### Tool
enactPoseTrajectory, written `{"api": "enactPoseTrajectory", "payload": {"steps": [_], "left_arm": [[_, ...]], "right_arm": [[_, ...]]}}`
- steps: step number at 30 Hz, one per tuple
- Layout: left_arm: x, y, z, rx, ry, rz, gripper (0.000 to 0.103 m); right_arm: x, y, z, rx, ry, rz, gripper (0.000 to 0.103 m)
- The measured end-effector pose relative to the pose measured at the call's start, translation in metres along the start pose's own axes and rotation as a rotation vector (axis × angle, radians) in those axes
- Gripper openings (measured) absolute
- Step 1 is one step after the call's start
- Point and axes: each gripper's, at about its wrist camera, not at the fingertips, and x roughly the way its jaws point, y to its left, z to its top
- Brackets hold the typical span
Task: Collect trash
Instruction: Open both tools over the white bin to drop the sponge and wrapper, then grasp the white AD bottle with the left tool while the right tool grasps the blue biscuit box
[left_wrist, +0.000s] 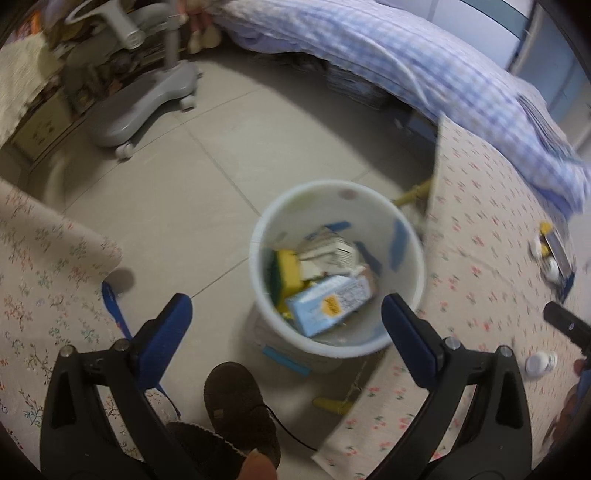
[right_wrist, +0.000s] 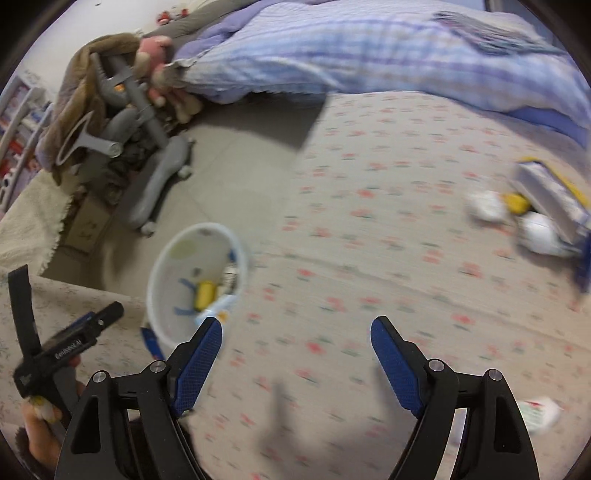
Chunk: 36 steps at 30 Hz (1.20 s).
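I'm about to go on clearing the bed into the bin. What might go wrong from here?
1. The bin stands on the floor tight against the bed edge; a careless drop could land outside it.
2. A foot and a cord lie just beside the bin, so a step may tip it.
3. The small white bottle lies near the bed's edge and may roll off when the right gripper reaches for it.

Grey tiled floor (left_wrist: 192, 192), floral-clothed table (right_wrist: 388, 240), checked blue bedding (left_wrist: 424, 62), perhaps a wheeled grey chair base (left_wrist: 136, 107).
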Motion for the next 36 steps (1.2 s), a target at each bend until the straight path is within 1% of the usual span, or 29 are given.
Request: {"api": "enactPoseTrajectory", "payload": {"steps": [8, 11, 15, 19, 22, 27, 30, 32, 33, 36], "left_arm": [[-0.011, -0.078, -0.010, 0.167, 0.012, -0.116, 0.102], [-0.013, -0.117, -0.018, 0.252, 0.026, -0.155, 0.102], [-0.017, -0.167, -0.032, 0.357, 0.059, -0.199, 0.102], [-0.019, -0.210, -0.046, 0.438, 0.076, -0.245, 0.102], [-0.020, -0.242, -0.059, 0.516, 0.083, -0.271, 0.101], [-0.020, -0.287, -0.083, 0.656, 0.090, -0.326, 0.094], [-0.020, -0.312, -0.097, 0.744, 0.098, -0.374, 0.083], [-0.020, -0.325, -0.103, 0.794, 0.097, -0.404, 0.074], [-0.020, -0.334, -0.107, 0.833, 0.091, -0.418, 0.072], [-0.020, -0.353, -0.116, 0.915, 0.076, -0.426, 0.069]], "right_arm": [[-0.053, -0.079, -0.019, 0.085, -0.048, -0.079, 0.084], [-0.071, -0.108, -0.029, 0.127, -0.068, -0.108, 0.084], [-0.091, -0.152, -0.047, 0.173, -0.078, -0.152, 0.084], [-0.106, -0.191, -0.069, 0.207, -0.070, -0.201, 0.084], [-0.115, -0.215, -0.086, 0.237, -0.069, -0.221, 0.084], [-0.126, -0.253, -0.110, 0.292, -0.061, -0.247, 0.084], [-0.131, -0.272, -0.124, 0.326, -0.063, -0.250, 0.084], [-0.133, -0.281, -0.128, 0.343, -0.065, -0.249, 0.084], [-0.133, -0.282, -0.129, 0.347, -0.065, -0.250, 0.084], [-0.134, -0.288, -0.130, 0.360, -0.068, -0.248, 0.084]]}}
